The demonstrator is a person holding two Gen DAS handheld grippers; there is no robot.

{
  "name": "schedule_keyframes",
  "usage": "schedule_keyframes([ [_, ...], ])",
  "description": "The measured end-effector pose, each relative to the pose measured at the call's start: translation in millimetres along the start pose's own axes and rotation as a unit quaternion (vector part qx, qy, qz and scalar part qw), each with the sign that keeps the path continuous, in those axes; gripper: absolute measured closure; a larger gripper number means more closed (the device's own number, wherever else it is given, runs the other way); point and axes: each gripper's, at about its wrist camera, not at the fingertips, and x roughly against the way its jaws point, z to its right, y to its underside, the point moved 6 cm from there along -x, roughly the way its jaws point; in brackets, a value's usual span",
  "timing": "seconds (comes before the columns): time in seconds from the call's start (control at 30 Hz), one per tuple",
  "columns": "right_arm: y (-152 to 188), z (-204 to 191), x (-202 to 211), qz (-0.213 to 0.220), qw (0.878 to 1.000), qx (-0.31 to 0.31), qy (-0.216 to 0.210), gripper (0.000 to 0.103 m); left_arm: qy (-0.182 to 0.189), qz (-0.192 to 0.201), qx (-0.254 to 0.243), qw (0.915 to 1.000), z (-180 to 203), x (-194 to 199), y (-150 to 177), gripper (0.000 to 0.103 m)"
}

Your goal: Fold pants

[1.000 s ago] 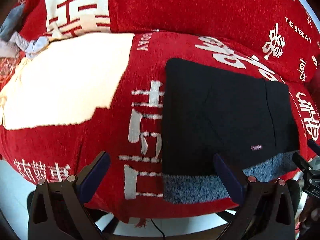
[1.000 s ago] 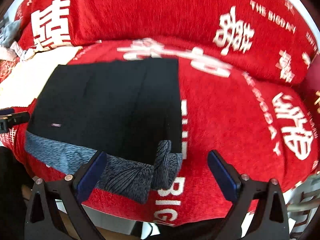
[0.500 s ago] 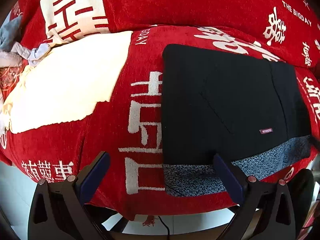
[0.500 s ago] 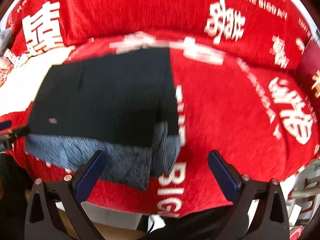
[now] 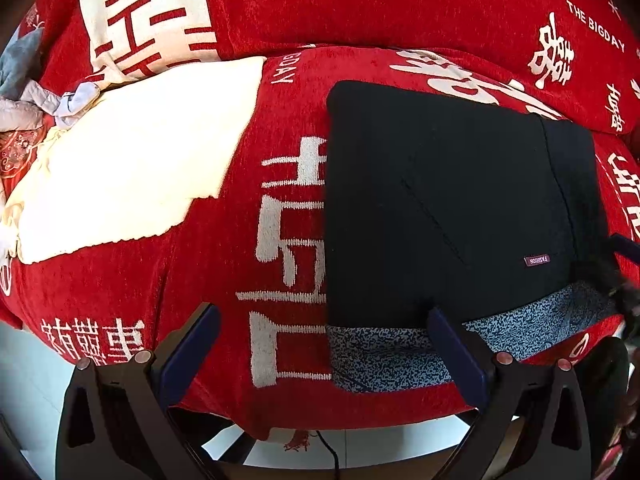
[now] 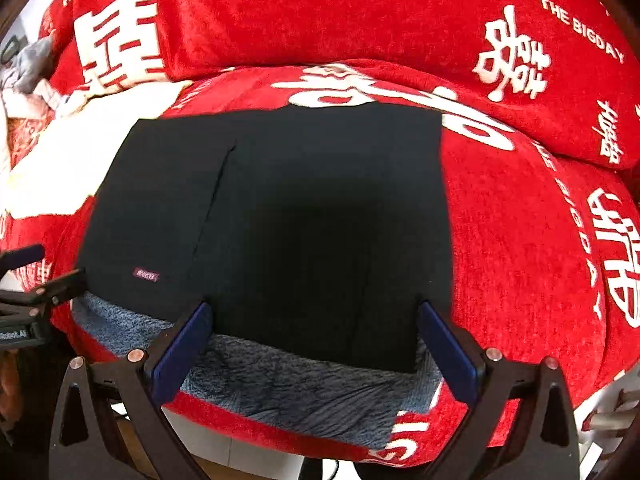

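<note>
Right wrist view: the black pants [image 6: 288,220], folded into a flat rectangle with a grey fleece lining along the near edge, lie on the red sofa cover [image 6: 540,240]. Right tongs [image 6: 314,328] hover spread wide over that edge, empty. Left tongs [image 5: 324,332] likewise gape, grasping nothing, beside a cream cloth [image 5: 132,164].

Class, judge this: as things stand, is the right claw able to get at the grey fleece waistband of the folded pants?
Probably yes. The right claw is open and empty, with the grey fleece waistband lying exposed just below its fingertips at the sofa's front edge; nothing lies between them.
</note>
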Motion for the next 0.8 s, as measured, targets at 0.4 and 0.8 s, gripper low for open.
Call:
schedule_keyframes([
  [0.4,-64.9,-21.0,-30.0,0.011,0.999,0.03,-0.018,0.001,0.001,-0.003,0.001,1.0,1.7,-3.4,0.3,0.0],
  [0.8,-30.3,-21.6,15.5,0.041,0.997,0.068,0.016,0.0,0.012,0.012,-0.011,0.9998,9.0,7.7,-1.3,0.0],
])
